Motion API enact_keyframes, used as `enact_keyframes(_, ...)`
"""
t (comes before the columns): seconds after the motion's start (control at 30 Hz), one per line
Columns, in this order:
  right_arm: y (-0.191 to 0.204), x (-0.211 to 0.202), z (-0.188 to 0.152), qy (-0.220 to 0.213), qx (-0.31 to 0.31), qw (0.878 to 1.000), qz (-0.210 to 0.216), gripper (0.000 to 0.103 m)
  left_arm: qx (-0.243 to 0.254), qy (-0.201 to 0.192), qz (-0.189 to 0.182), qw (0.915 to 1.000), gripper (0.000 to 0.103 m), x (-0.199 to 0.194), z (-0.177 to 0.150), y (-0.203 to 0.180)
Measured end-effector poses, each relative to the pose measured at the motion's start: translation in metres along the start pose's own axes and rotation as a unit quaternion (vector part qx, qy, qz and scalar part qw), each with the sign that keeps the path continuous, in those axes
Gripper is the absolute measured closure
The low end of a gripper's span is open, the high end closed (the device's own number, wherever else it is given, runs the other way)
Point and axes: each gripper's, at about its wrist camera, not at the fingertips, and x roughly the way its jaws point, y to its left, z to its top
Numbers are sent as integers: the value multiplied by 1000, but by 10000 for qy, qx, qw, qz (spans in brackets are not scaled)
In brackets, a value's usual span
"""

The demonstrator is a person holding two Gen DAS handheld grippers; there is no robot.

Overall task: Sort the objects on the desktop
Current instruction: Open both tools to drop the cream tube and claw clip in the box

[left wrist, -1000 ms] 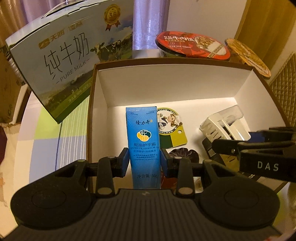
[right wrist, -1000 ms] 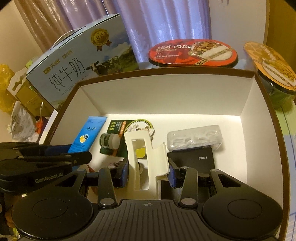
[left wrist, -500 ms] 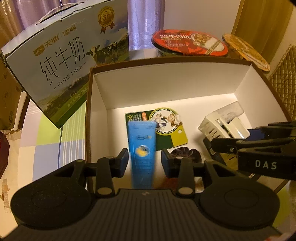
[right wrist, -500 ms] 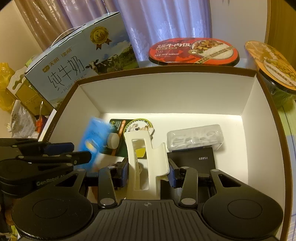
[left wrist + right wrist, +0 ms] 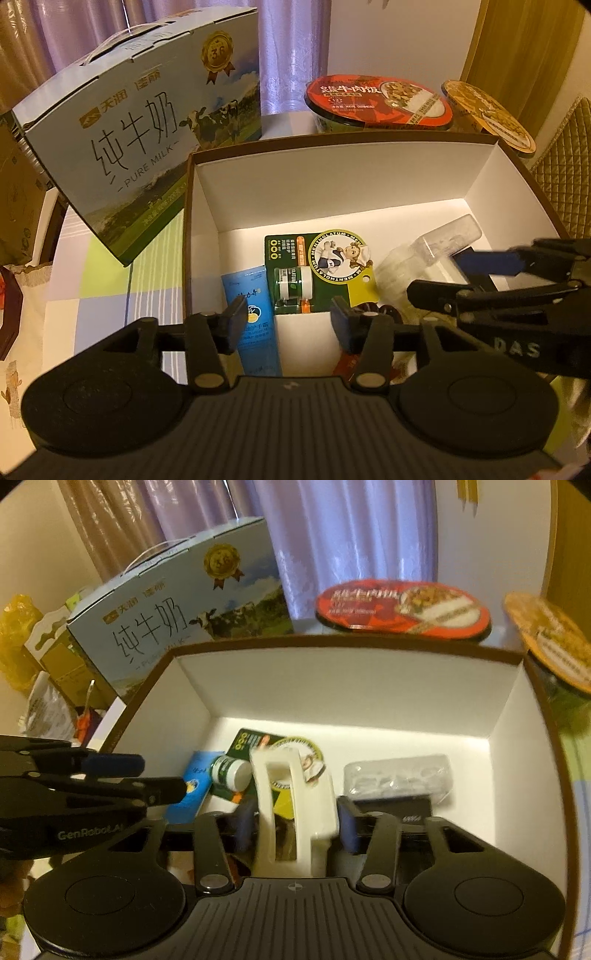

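A blue hand-cream tube (image 5: 255,321) lies flat on the floor of the white-lined box (image 5: 332,184), at its left wall. My left gripper (image 5: 289,321) hangs over it. Its jaws are opening and the pads press on nothing; the tube shows partly behind the left finger. In the right wrist view a white plastic holder (image 5: 295,805) stands blurred and tilted between the fingers of my right gripper (image 5: 295,823). Those jaws are opening too, and the pads have come off the holder. Each gripper shows in the other's view: the right one (image 5: 436,277) and the left one (image 5: 162,775).
In the box lie a green Mentholatum card with a small jar (image 5: 295,282), a clear plastic case (image 5: 399,777) and a dark flat box (image 5: 402,808). A milk carton (image 5: 140,122) stands left of the box. Two lidded food bowls (image 5: 380,99) (image 5: 487,114) stand behind it.
My left gripper let go of the upright blue tube, which dropped flat onto the box floor. My right gripper's jaws widened, and the white holder tipped over between them.
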Motion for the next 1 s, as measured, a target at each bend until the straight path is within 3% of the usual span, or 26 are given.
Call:
enact_keyframes(0.1, 0, -8, -2, -134, -71, 9999, -29, 31, -8, -48, 53, 10000, 55, -5, -1, 0)
enact_keyframes(0.3, -4, -35, -11, -385, -16, 9992, -82, 9, -18, -174, 178, 9997, 39, -20, -7, -1)
enact_keyframes(0.4, -7, -45, -18, -426, 19, 9989, -168, 3, -46, -201, 224, 9995, 32, -28, -11, -3)
enact_keyframes(0.67, -14, -65, -32, -431, 177, 9973, -566, 2, -52, -334, 291, 9990, 20, -55, -22, -12)
enact_keyframes(1.0, -12, -92, -47, -550, 212, 9952, -778, 2, -116, -446, 303, 9985, 18, -88, -38, -29)
